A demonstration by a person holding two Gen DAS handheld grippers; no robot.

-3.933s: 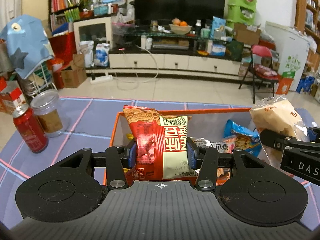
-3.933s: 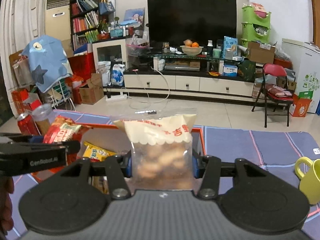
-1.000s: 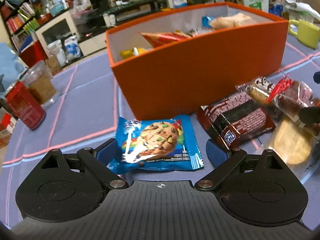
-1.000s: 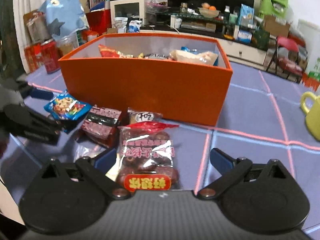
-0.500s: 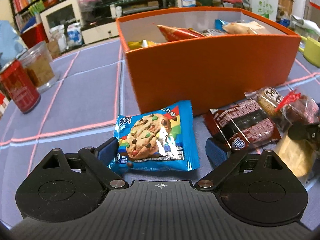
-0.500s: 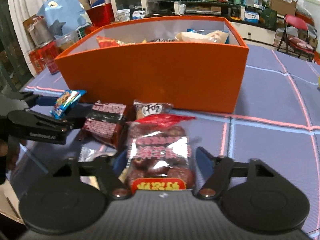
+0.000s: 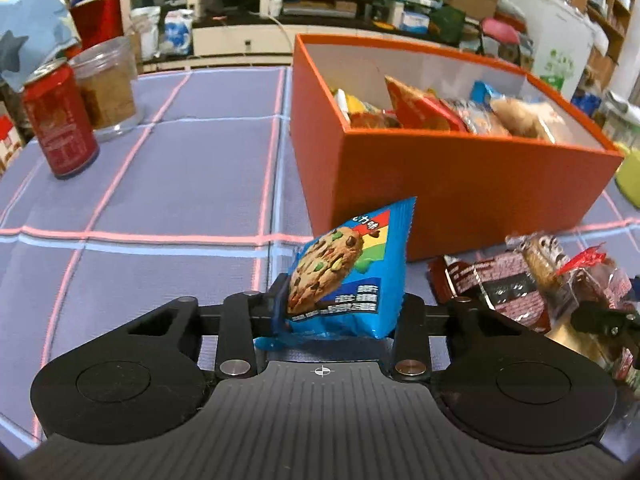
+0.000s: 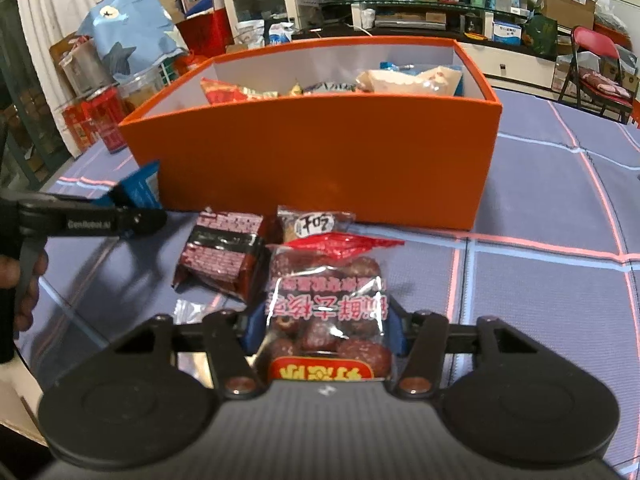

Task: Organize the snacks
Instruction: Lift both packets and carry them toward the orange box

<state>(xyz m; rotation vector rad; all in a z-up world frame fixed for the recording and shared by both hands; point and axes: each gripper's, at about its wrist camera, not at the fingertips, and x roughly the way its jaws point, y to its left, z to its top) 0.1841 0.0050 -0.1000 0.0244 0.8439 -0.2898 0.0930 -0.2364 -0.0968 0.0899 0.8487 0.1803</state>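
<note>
My left gripper [image 7: 340, 312] is shut on a blue cookie packet [image 7: 348, 276] and holds it tilted up off the cloth, in front of the orange box [image 7: 460, 184]. My right gripper [image 8: 324, 328] is shut on a clear bag of red dates [image 8: 326, 304], low over the cloth in front of the same orange box [image 8: 320, 160]. The box holds several snack packets. A dark brown snack packet [image 8: 224, 256] and a small round-label packet [image 8: 312, 224] lie on the cloth before the box. The left gripper also shows in the right wrist view [image 8: 132, 216].
A red can [image 7: 60, 124] and a clear jar [image 7: 106, 88] stand at the far left of the blue checked tablecloth [image 7: 180, 184]. A yellow-green mug [image 7: 628, 176] stands right of the box. A flat clear packet [image 8: 192, 312] lies by my right gripper.
Both grippers have shut on their packets. The left one has lifted the cookie packet off the cloth and tilted it upright. The right one has closed on the date bag.
</note>
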